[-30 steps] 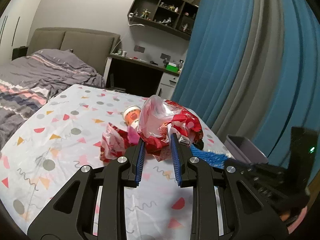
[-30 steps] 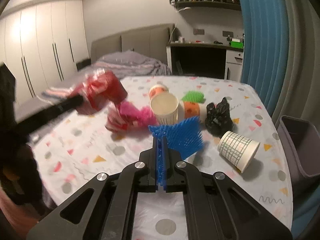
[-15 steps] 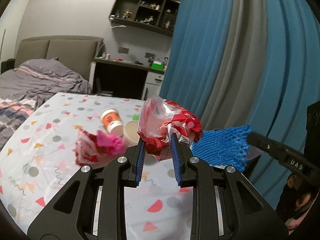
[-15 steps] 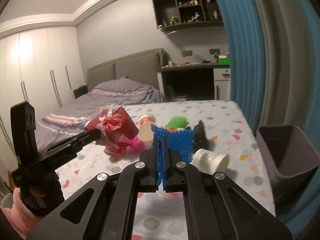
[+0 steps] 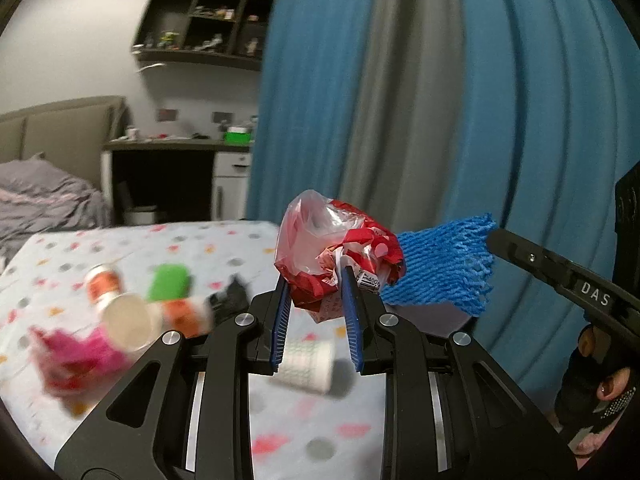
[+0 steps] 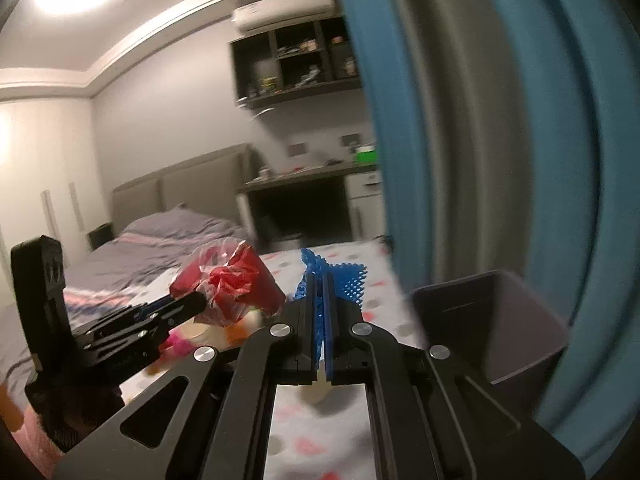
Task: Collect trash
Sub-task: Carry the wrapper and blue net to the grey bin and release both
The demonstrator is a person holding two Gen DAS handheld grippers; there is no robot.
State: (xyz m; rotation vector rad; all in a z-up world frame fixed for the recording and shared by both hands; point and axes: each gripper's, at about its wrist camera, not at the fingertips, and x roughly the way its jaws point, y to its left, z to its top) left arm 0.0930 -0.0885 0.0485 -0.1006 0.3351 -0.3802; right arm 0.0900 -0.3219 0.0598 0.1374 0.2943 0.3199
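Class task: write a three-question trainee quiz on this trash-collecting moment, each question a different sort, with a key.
1. True or false: the left gripper is empty.
2. The right gripper is shut on the blue ____.
3. Which lies to the right of the right gripper's fingers in its own view? A) bed B) bin C) shelf

Key:
1. False; it grips the red bag.
2. net
3. B

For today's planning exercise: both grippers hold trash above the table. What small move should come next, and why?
Probably carry the right hand-held gripper, shut on the blue foam net, over the open grey plastic bin just to its right, then release.
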